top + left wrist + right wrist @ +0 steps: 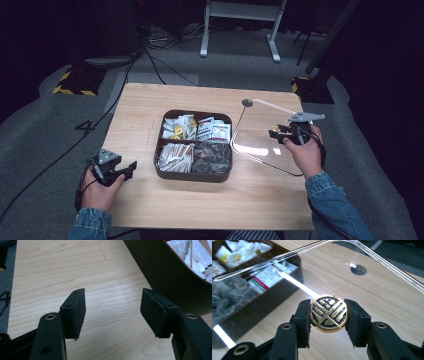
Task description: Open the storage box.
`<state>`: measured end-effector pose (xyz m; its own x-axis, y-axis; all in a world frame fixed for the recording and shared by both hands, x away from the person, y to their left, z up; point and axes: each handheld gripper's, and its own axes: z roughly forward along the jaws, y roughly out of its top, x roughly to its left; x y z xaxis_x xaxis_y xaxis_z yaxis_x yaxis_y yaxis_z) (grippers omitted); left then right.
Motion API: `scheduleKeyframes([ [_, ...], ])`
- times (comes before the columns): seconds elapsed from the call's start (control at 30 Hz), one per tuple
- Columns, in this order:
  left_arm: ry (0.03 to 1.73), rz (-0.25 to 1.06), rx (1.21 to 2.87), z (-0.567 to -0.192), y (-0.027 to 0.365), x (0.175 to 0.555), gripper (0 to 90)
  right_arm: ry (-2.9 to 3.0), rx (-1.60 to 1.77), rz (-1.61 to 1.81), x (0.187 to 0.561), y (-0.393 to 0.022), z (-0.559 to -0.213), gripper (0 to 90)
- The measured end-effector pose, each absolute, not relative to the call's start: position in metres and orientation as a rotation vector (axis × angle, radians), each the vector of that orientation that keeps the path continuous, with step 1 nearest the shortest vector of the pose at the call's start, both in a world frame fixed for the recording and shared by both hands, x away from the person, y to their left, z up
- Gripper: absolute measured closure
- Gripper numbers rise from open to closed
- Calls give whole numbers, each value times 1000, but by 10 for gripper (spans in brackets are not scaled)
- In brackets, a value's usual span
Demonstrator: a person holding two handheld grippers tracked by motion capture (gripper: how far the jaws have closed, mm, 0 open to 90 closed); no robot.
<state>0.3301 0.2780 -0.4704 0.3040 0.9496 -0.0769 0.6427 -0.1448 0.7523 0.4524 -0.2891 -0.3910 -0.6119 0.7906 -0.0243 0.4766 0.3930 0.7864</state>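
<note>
Gripping the gold knob [328,313] of a clear lid [265,135], my right gripper [278,132] has its pads [303,322] pressed on either side of the round, black-patterned knob. I hold the lid tilted just right of the tray [192,176]: its near edge sits low by the table [150,105], its far edge is raised, and a small round shadow falls on the wood beyond it. Through the lid, in the right gripper view, I see the tray's packets blurred and a bright strip of reflected light.

My left gripper [131,166] rests at the table's edge, left of the tray and near its front corner. Its jaws stand well apart with nothing between them; in the left gripper view I see bare wood between the pads [77,312] and the tray's dark curved wall [170,277] just to one side, apart from the jaw.

The tray is dark brown, with rounded corners and four compartments, and sits at the middle of the table. White and yellow packets [179,127] fill the far left compartment, printed sachets [214,129] the far right, long sticks [175,156] the near left, and dark wrapped bags [212,157] the near right.
</note>
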Motion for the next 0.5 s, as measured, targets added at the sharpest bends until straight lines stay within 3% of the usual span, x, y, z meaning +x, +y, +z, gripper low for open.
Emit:
scheduleKeyframes([
  [0.5,1407,566,1865,-472,278,329,373,2230,1158,1020,460,-320,-430,594],
])
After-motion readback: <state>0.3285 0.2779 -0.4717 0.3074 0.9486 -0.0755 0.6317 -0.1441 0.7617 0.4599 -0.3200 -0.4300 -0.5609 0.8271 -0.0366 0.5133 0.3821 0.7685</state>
